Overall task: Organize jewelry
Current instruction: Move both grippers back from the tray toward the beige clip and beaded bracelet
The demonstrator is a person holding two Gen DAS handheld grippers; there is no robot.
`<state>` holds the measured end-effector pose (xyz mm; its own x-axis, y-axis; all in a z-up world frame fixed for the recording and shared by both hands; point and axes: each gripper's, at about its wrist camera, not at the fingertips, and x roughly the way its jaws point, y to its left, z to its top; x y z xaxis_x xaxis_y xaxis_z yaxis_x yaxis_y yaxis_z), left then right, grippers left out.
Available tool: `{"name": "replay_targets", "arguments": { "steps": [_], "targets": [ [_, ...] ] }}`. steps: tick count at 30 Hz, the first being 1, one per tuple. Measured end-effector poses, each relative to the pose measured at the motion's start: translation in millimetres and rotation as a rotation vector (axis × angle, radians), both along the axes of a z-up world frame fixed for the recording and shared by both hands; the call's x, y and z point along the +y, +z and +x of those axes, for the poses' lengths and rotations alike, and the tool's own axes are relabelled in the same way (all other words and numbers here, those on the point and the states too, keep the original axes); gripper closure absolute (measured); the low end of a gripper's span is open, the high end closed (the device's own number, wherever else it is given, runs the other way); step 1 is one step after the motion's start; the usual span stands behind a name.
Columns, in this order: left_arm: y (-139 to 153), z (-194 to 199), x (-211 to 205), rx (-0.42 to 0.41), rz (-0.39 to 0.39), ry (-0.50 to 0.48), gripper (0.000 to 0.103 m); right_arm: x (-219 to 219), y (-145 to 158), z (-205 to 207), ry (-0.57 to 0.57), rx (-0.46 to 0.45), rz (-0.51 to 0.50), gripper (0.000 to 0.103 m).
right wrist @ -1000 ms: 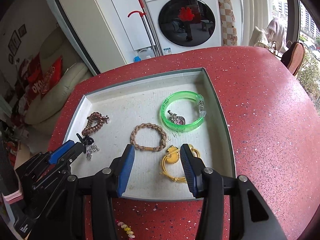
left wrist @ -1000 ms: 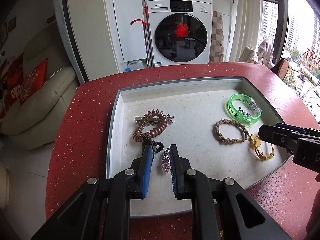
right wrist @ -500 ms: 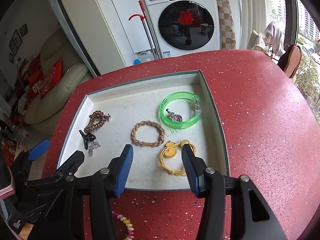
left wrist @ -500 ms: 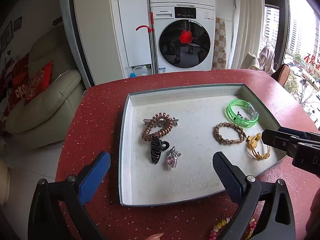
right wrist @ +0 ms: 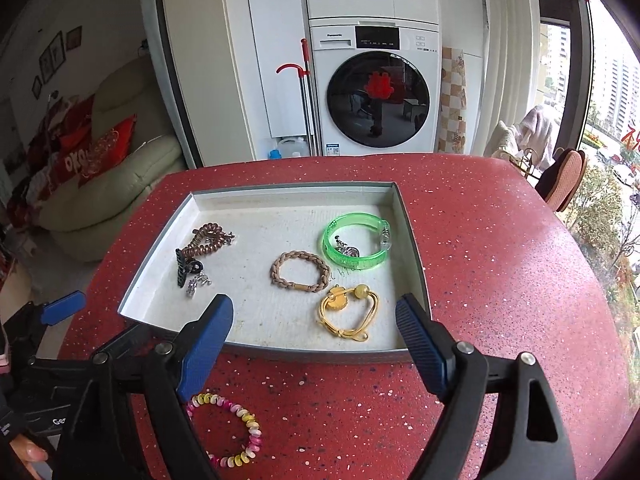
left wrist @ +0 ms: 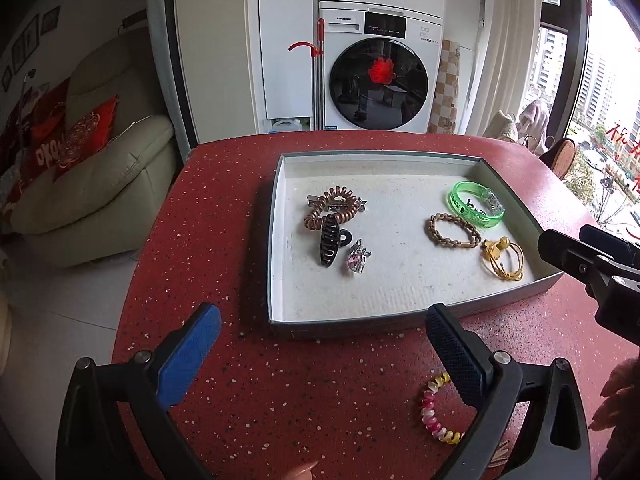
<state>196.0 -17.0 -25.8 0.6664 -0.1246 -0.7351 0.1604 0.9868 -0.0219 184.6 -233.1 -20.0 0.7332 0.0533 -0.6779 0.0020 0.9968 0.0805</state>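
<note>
A shallow grey tray (left wrist: 276,240) (right wrist: 416,264) on the red table holds a brown spiral hair tie (left wrist: 330,206), a black claw clip (left wrist: 329,245), a small silver-pink clip (left wrist: 357,258), a braided tan bracelet (left wrist: 454,230) (right wrist: 301,271), a green bangle (left wrist: 476,203) (right wrist: 354,246) and a yellow cord bracelet (left wrist: 504,258) (right wrist: 349,314). A pink-yellow bead bracelet (left wrist: 434,410) (right wrist: 230,428) lies on the table in front of the tray. My left gripper (left wrist: 320,352) is open and empty near the tray's front edge. My right gripper (right wrist: 316,336) is open and empty over the tray's front right.
The red speckled table (right wrist: 500,280) drops off at its left edge toward a cream sofa (left wrist: 100,184). A washing machine (right wrist: 376,88) stands behind. A chair (right wrist: 564,176) is at the far right by the window.
My left gripper opened, released the silver-pink clip in the tray beside the black claw clip, and drew back toward me. My right gripper pulled back slightly and opened wider.
</note>
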Motion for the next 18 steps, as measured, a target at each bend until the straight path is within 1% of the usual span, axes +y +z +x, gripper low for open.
{"name": "replay_targets", "arguments": {
  "steps": [5,7,10,13,18],
  "targets": [
    [-4.0,-18.4,9.9,0.001,-0.008,0.025,0.0,4.0,5.0,-12.6,0.015,0.002,0.012,0.017],
    [-5.6,-26.0,12.4,0.0,-0.012,0.028,0.0,5.8,5.5,-16.7,0.022,0.023,0.015,0.017],
    [-8.9,-36.6,14.8,0.007,-0.016,0.031,0.0,11.1,5.5,-26.0,0.033,0.038,-0.005,0.017],
    [-12.8,-46.8,18.5,0.026,-0.038,0.038,0.0,16.2,5.1,-36.4,0.041,0.042,-0.023,0.017],
    [-21.8,-61.5,24.9,0.042,-0.032,0.072,0.0,20.0,0.8,-52.2,0.049,0.06,-0.022,0.017]
  ]
}}
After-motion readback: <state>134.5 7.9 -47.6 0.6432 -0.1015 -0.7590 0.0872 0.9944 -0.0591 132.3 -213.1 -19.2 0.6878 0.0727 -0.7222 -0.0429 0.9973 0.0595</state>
